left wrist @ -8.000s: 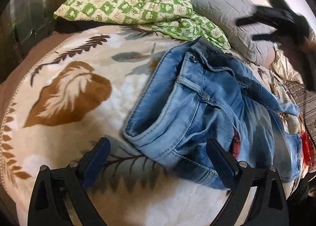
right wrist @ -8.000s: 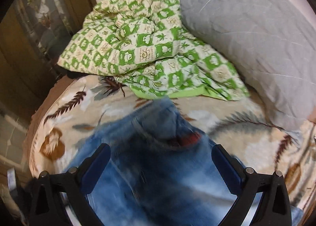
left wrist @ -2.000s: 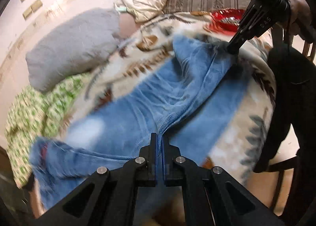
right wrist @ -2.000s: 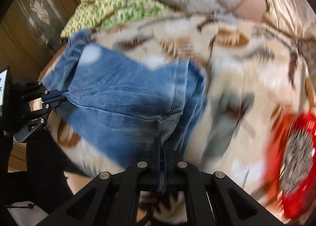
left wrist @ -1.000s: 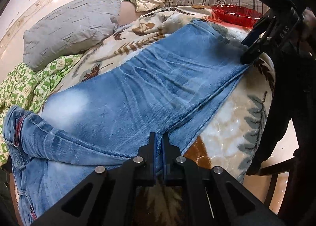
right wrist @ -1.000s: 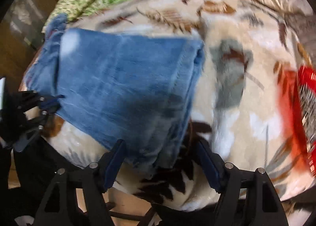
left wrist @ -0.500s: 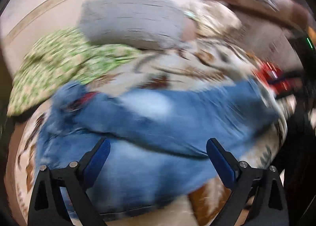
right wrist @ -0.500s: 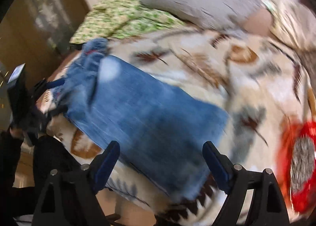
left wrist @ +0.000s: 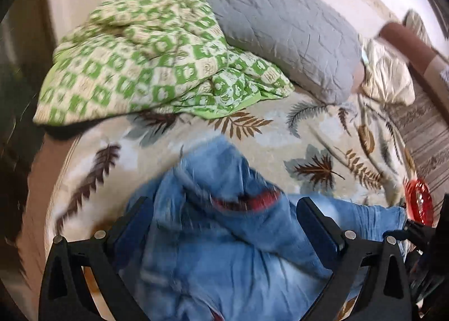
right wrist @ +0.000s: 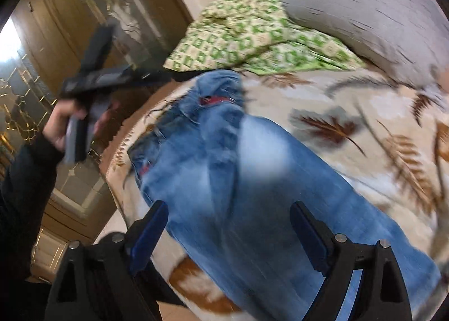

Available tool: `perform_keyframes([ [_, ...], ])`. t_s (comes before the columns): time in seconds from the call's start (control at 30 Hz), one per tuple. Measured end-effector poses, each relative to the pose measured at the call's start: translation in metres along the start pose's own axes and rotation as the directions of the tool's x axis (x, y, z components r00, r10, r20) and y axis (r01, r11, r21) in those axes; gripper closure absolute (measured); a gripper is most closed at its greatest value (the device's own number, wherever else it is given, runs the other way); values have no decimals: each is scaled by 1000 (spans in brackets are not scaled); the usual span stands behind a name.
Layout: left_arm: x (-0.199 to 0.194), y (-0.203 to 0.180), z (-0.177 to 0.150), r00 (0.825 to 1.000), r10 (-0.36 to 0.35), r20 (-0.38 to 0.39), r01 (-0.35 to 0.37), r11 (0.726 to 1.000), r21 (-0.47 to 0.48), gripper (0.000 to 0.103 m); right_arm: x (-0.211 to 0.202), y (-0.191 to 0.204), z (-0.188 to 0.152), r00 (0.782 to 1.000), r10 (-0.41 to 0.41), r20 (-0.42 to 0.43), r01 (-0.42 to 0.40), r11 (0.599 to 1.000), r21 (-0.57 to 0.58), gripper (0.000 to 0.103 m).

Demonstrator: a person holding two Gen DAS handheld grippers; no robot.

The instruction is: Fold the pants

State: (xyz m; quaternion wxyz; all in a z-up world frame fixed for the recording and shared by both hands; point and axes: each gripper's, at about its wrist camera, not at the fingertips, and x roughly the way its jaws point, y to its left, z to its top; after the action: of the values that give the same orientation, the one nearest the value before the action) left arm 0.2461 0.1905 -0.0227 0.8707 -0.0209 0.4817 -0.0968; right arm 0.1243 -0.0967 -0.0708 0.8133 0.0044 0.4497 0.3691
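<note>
The left gripper is tilted downward, jaws opening wide with nothing clamped; a hand grips its handle. The right gripper angles down, jaws spread apart.

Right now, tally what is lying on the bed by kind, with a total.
Jeans: 1
Gray pillow: 1
Green checked quilt: 1
Cream cushion: 1
Red dish: 1
Total: 5, all on the leaf-print blanket. The dish is only partly in view at the frame edge.
</note>
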Motion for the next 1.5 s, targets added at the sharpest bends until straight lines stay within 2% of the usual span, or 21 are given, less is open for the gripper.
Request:
perform_keyframes([
  [0.1,25,3,37,996,33,-81,-31,999,25,2,27,9,13,1000,16,-4,-16,1000,6,13],
  [0.23,67,7,74,979,0,-205,-5,1000,-25,2,60,13,26,999,22,-34,-22,1000,2,13],
  [0.27,82,7,81,968,-12,-250,3,999,-36,2,66,13,28,999,24,-41,-24,1000,3,13],
  [0.43,121,-5,88,934,8,-356,-3,1000,13,3,88,2,31,997,43,-58,-40,998,46,13],
  [0.5,130,-12,87,922,1,-386,21,998,54,11,91,-3,32,997,48,-59,-44,997,56,13],
  [0.53,133,-14,86,917,6,-399,25,997,74,22,93,-5,33,997,46,-61,-43,997,58,13],
  [0.57,136,-17,85,911,10,-413,30,995,90,37,94,-7,33,997,45,-62,-41,997,63,13],
  [0.6,140,-19,84,900,16,-436,37,993,112,45,96,-10,34,997,46,-66,-42,997,72,13],
  [0.67,146,-22,80,883,45,-467,30,988,152,83,99,-13,34,997,50,-65,-45,995,85,13],
  [0.73,148,-21,77,877,64,-477,21,985,171,98,99,-14,34,997,52,-65,-46,995,90,13],
  [0.87,133,-17,73,898,46,-437,41,981,189,99,101,-7,37,997,24,-69,-20,998,54,13],
  [0.97,113,-8,72,919,27,-394,44,984,171,99,105,1,46,998,20,-63,-18,999,37,13],
  [1.07,96,-3,69,932,6,-362,55,986,158,99,118,11,56,997,-9,-71,9,1000,1,14],
  [1.1,88,-2,66,936,0,-351,60,985,159,99,124,14,58,996,-29,-79,28,999,-18,25],
  [1.13,80,-1,64,941,0,-337,57,986,160,99,130,17,58,995,-54,-86,50,998,-39,61],
  [1.17,73,0,63,946,0,-323,54,986,158,99,134,20,58,992,-81,-93,75,995,-60,81],
  [1.2,67,1,61,951,-6,-309,57,986,157,99,138,22,58,990,-101,-103,94,993,-69,92],
  [1.33,26,5,43,971,-38,-237,77,985,158,99,125,43,52,992,-114,-56,105,984,-143,96],
  [1.5,-37,29,-3,989,-104,-101,114,989,99,99,97,80,42,990,-139,20,139,953,-268,96],
])
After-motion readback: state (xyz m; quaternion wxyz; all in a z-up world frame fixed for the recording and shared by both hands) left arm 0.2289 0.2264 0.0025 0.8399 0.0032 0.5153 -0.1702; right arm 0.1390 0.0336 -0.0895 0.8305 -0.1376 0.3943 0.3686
